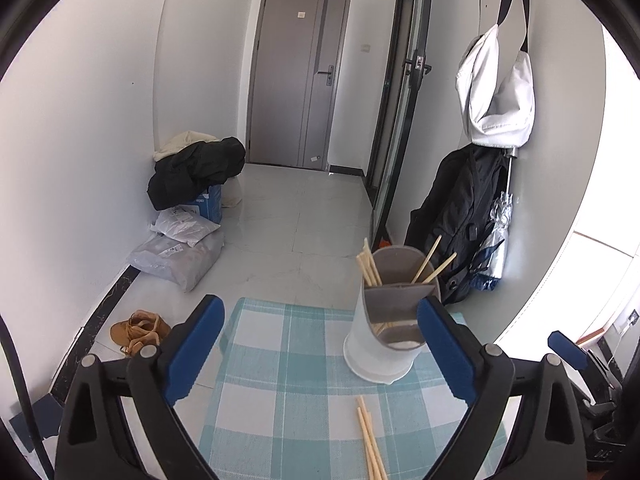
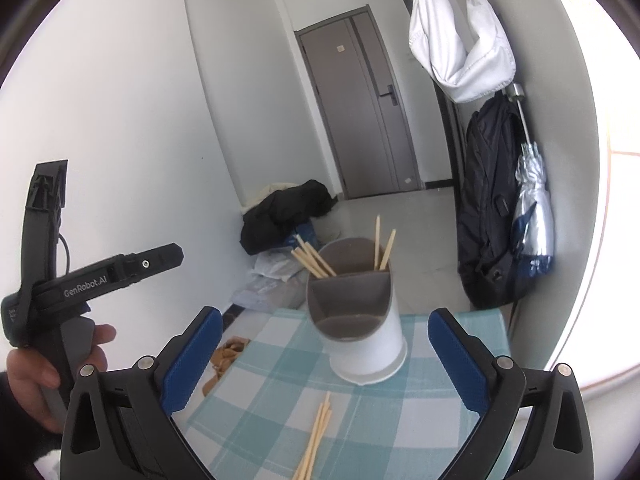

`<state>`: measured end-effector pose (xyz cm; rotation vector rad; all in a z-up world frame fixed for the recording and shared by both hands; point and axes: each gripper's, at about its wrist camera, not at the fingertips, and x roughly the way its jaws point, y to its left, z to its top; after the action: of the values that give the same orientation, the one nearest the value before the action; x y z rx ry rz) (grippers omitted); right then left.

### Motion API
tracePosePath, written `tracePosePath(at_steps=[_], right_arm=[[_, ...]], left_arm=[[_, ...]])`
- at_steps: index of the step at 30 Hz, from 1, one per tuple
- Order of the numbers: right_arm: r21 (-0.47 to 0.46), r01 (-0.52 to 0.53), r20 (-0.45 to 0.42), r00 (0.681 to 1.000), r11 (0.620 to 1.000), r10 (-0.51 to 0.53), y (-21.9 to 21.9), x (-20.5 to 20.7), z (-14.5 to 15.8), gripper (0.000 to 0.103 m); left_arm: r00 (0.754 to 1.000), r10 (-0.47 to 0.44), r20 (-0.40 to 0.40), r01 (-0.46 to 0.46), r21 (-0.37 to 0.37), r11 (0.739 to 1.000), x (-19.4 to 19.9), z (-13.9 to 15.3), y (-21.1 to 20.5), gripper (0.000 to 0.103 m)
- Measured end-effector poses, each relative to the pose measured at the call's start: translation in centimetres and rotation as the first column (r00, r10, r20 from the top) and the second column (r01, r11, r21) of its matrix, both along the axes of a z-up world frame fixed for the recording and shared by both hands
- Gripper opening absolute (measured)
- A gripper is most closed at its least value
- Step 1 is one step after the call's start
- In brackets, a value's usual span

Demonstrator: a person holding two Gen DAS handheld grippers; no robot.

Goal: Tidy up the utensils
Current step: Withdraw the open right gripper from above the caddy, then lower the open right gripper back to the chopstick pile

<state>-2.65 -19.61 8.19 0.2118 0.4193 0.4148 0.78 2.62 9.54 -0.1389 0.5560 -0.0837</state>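
Note:
A white utensil holder (image 1: 378,356) (image 2: 366,344) with a grey divided insert stands upright on a teal checked cloth (image 1: 280,364) (image 2: 280,368). Wooden chopsticks (image 1: 370,266) (image 2: 314,262) stick out of its rear compartments. More loose chopsticks (image 1: 370,444) (image 2: 316,438) lie on the cloth in front of the holder. My left gripper (image 1: 320,354) is open above the cloth, nothing between its blue pads; the holder stands just inside its right finger. My right gripper (image 2: 326,360) is open too, with the holder beyond its fingertips and the loose chopsticks low between its fingers.
A person's hand (image 2: 28,376) holds the left gripper's handle at the left of the right wrist view. Beyond the table edge lie a brown shoe (image 1: 138,330), plastic bags (image 1: 180,250) and a dark jacket (image 1: 196,170). A backpack (image 2: 490,208) and umbrella (image 2: 534,216) hang on the right wall.

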Motion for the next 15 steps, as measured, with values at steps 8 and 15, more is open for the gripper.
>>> tracePosePath(at_steps=[8, 15], right_arm=[[-0.054, 0.015, -0.076, 0.997, 0.998, -0.019, 1.2, -1.0, -3.1, 0.103], [-0.082, -0.014, -0.196, 0.981, 0.997, -0.002, 1.8, -0.9, -6.4, 0.103]], left_arm=[[0.999, -0.012, -0.042, 0.012, 0.0, 1.0, -1.0, -2.8, 0.5, 0.095], [0.996, -0.005, -0.09, 0.005, -0.003, 1.0, -1.4, -6.5, 0.9, 0.095]])
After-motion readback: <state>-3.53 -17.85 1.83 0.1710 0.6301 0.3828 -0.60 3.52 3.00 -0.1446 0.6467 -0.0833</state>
